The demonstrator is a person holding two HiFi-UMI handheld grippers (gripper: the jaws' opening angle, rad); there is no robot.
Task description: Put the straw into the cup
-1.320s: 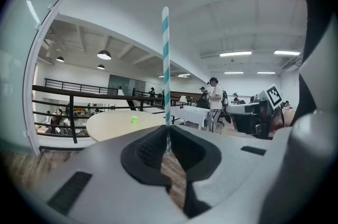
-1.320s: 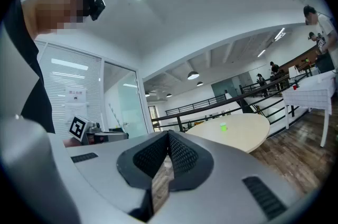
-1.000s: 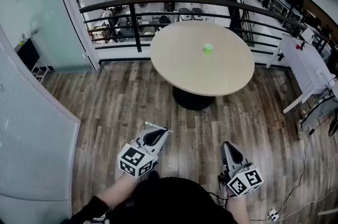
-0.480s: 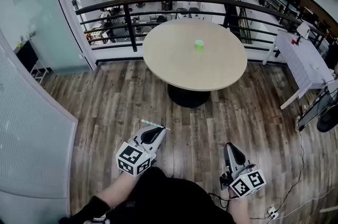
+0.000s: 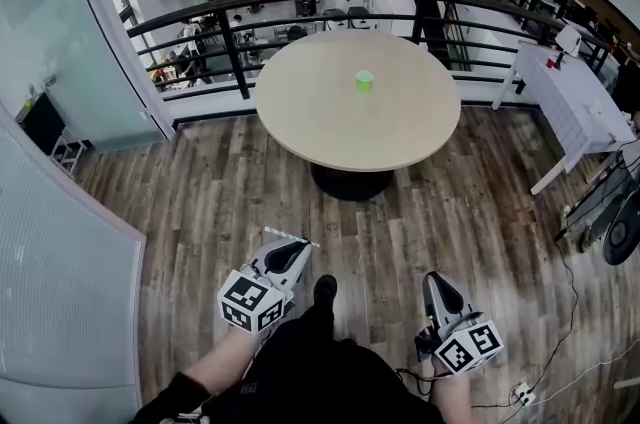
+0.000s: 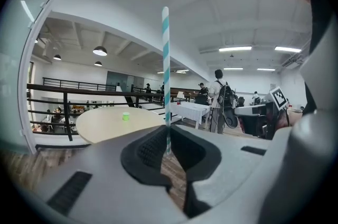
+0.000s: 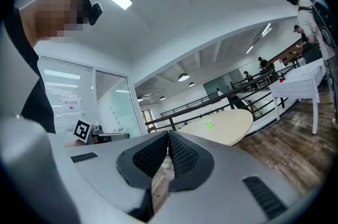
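Just 1 straw (image 6: 166,70), 1 cup (image 5: 364,80) and 2 grippers showed.
The left gripper (image 5: 290,250) pinched the striped straw; the right gripper (image 5: 433,280) was pressed together, empty; the green cup stood at 12 o'clock on 1 round table (image 5: 300,122).

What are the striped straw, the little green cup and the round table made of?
The straw looks like matte paper, judging by its spiral teal and white stripes. The cup is bright green, but too small to tell: plastic or paper. The table has a pale, smooth, wood-tone top, likely laminate or veneer.
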